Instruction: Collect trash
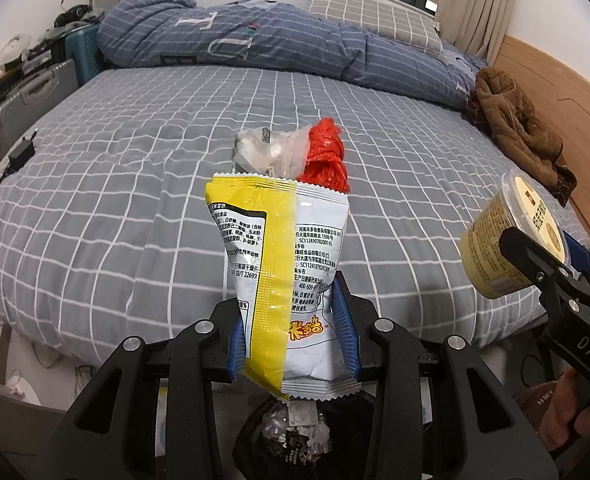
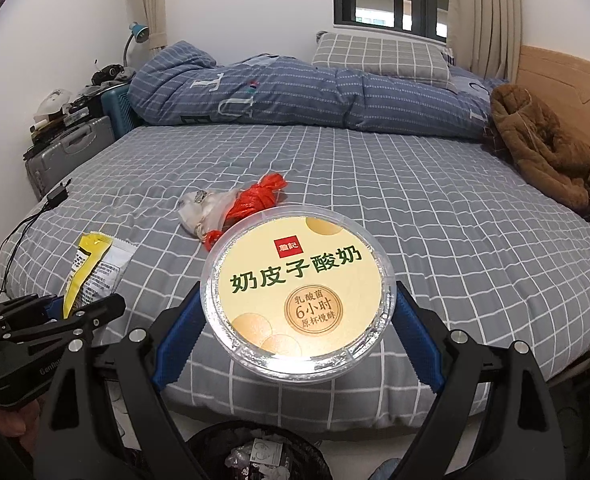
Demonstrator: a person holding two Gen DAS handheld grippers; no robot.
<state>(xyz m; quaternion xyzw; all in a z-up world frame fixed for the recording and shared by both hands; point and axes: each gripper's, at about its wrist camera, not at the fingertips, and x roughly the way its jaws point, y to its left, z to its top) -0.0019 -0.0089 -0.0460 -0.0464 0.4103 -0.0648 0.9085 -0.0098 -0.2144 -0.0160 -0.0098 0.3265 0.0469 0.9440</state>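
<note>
While both claws hold their loads above the near edge of the bed (image 2: pixel 435 208), the step in hand is judged to be transfer to the bin. The left claw (image 1: pixel 293 332) is closed on the lower part of a yellow-and-white snack packet (image 1: pixel 283 264), blue pads pressing in on both sides; the packet stands upright between them. The right claw (image 2: pixel 295 332) is closed across the sides of a round yogurt cup (image 2: pixel 297 294), lid facing the camera; the left wrist view shows the same cup tilted on its side in that claw.

A black waste bin (image 1: pixel 295 436), already holding crumpled wrappers, sits on the floor below the bed edge. In the left wrist view it lies directly beneath the packet; in the right wrist view it lies below the cup.

One item remains on the bed: a knotted bundle of clear and red plastic bags (image 2: pixel 239 204), well apart from both claws.

Next move, as judged:
1. Lower each claw over the bin mouth.
2. Open the jaws one claw at a time.
3. Return for the bundle.

The packet is light and may cling to a pad on release.
</note>
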